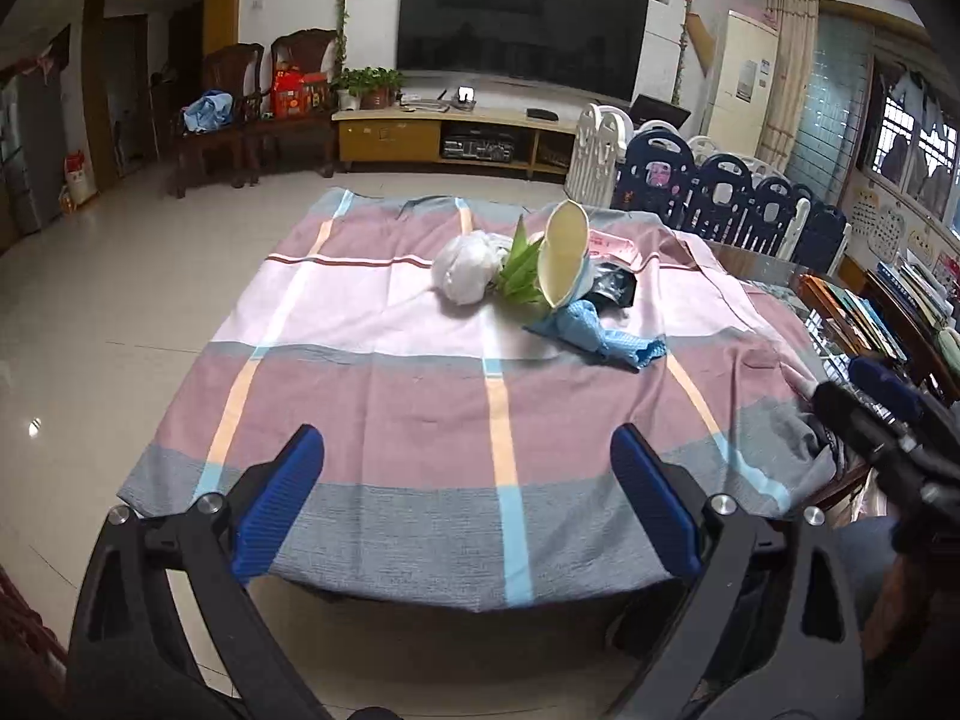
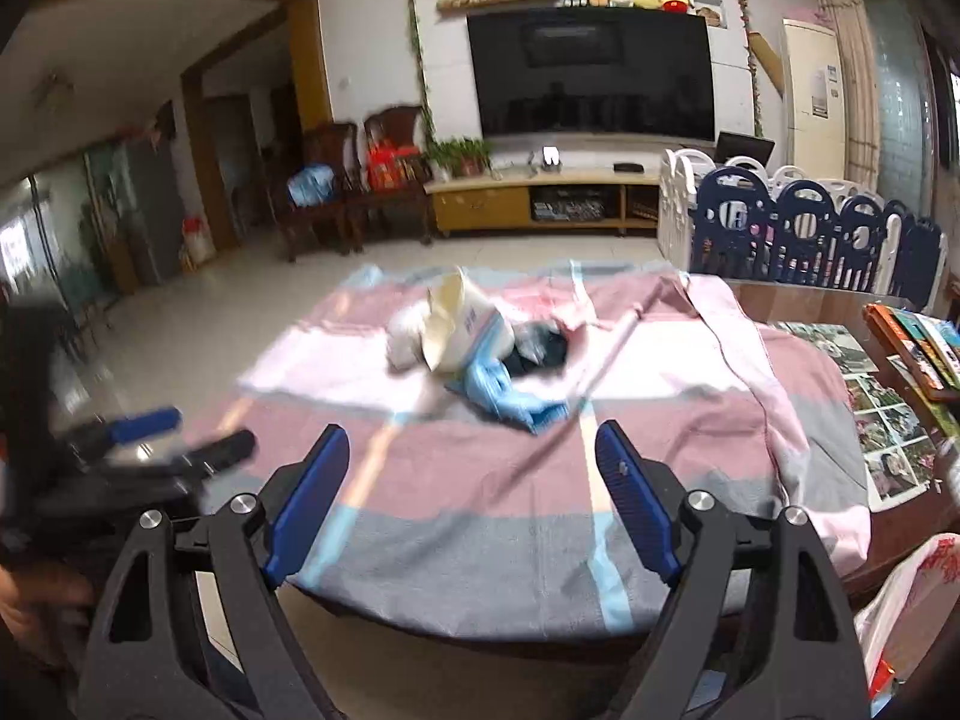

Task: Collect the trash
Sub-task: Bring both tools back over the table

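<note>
- Before you, the tabletop (image 1: 774, 267) is draped in a striped cloth (image 1: 384, 414) of pink, grey and white.
- On that cloth, near its far end, a white bag (image 1: 465, 267), green leaves (image 1: 522, 273), a tipped paper cup (image 1: 564, 252), a black wrapper (image 1: 615, 288) and a blue rag (image 1: 600, 339) lie bunched together.

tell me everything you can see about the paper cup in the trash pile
The paper cup lies tipped on its side in the pile on the striped cloth, its open mouth turned up and toward the cameras. The inside is plain cream; the outside is white with blue print, seen in the right wrist view. The rim looks squashed to an oval. It leans against the white bag and green leaves, with the blue cloth at its base and the black wrapper beside it. No gripper touches it.
</note>
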A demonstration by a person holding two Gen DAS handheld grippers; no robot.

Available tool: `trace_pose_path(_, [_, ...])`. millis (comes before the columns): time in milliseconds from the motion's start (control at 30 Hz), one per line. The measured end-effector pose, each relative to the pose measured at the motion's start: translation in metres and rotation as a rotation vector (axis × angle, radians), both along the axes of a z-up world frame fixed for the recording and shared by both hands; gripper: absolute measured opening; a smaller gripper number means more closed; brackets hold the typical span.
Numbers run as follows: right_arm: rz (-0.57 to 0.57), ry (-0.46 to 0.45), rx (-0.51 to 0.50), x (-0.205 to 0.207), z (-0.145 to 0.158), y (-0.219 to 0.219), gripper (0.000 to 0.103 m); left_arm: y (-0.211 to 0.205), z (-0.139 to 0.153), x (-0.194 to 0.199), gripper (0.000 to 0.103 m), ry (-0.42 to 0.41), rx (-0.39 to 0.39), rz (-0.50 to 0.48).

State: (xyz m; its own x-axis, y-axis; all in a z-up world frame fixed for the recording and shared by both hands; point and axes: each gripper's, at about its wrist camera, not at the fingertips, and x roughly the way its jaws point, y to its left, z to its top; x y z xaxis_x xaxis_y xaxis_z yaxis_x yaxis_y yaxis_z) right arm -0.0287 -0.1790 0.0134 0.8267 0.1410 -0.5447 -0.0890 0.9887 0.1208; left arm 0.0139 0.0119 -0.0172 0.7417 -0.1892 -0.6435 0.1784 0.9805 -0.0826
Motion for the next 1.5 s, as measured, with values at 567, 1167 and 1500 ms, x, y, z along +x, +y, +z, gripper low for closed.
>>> trace_pose_path(567, [0.003,-0.005,-0.008,-0.001,-0.007,-0.008,0.087,-0.017,-0.012,-0.002,0.096,-0.001,0.052,-0.024])
trace_pose_path(1167, [-0.001,-0.007,0.005,0.002,-0.010,-0.011,0.087,-0.021,-0.013,-0.002,0.096,0.001,0.070,-0.035])
trace_pose_path(1500, [-0.018,-0.013,0.023,0.001,-0.007,-0.013,0.087,-0.032,-0.012,0.012,0.096,-0.009,0.077,-0.062])
